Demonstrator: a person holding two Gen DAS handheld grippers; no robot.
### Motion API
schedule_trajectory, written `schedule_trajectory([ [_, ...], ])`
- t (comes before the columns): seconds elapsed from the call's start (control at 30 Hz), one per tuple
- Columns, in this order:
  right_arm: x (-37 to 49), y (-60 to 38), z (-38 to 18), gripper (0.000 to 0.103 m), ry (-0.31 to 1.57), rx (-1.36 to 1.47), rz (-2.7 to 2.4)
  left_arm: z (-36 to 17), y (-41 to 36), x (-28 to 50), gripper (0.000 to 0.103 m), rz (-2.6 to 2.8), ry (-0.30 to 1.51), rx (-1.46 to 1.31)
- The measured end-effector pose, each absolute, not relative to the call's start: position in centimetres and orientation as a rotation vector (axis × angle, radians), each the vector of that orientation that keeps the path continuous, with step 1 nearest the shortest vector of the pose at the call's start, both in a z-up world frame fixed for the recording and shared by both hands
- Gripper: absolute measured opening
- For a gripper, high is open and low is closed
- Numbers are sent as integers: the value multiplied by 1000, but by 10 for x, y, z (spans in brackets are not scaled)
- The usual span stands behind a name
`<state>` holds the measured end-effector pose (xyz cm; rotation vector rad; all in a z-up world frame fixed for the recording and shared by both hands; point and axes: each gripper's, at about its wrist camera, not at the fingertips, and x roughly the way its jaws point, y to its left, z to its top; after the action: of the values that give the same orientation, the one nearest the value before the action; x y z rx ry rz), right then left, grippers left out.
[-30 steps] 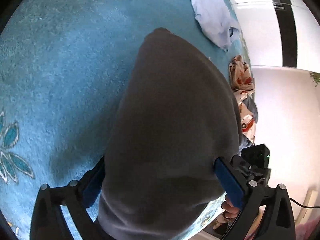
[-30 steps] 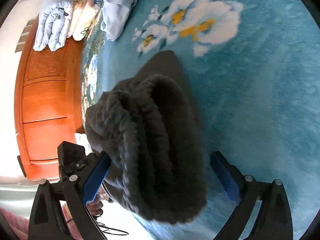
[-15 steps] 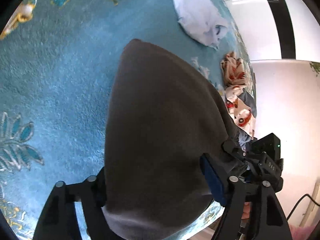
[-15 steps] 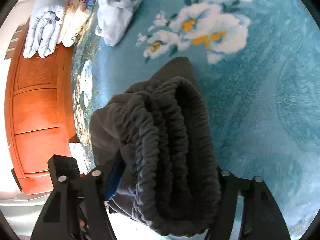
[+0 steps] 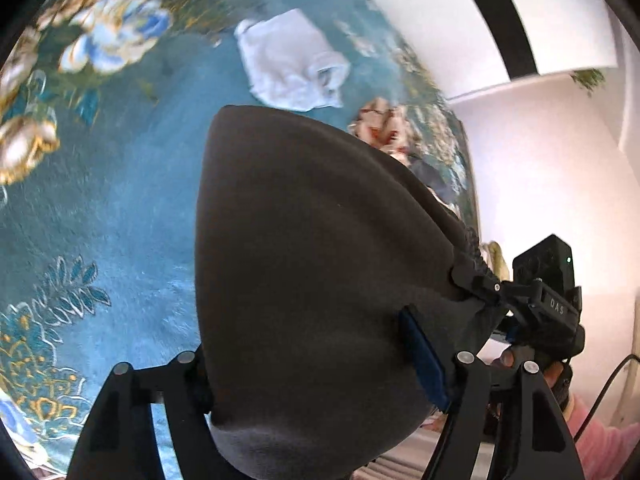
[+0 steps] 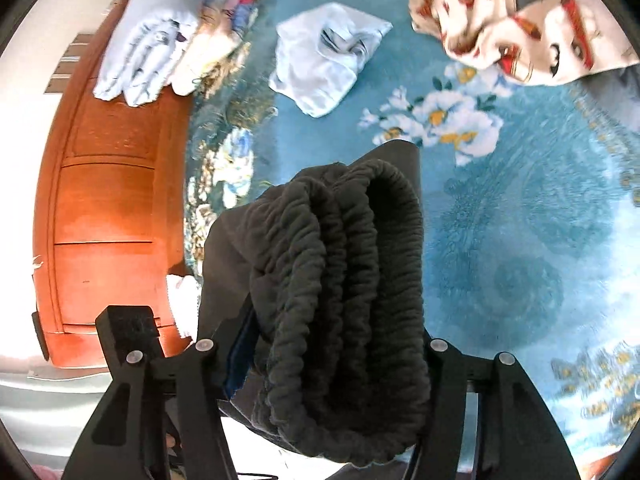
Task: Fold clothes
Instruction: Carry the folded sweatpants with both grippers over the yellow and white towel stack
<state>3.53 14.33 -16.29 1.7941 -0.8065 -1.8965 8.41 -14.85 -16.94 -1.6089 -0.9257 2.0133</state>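
Dark grey pants (image 6: 344, 292) are folded into a thick bundle, elastic waistband layers stacked, and held off the blue floral blanket (image 5: 100, 200) by both tools. Left gripper (image 5: 320, 372) has its jaws pinching the smooth folded end; right gripper (image 6: 328, 352) has its jaws clamped on the waistband end. Judgement: this garment's folding looks basically done, what's left is carrying it to a stack and setting it down. Folded pile (image 6: 160, 40) of light clothes sits at the blanket edge by the orange wooden cabinet (image 6: 108, 216), likely the drop spot. Still unfolded: a crumpled light blue garment (image 6: 324, 56) and a cartoon-print garment (image 6: 520, 20), both loose on the blanket, well apart from the pants. So the task is partway. The blue garment lies between the bundle and the pile, could get dragged if the pants pass low.
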Motion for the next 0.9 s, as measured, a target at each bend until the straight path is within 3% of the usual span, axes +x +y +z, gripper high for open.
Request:
schedule_trajectory([
  [0.47, 60, 178, -44, 61, -756, 1596, -1999, -48, -97, 104, 77, 2143, -780, -1438],
  [0.9, 84, 341, 18, 61, -629, 1397, -1977, 25, 95, 149, 78, 2310, -734, -1345],
])
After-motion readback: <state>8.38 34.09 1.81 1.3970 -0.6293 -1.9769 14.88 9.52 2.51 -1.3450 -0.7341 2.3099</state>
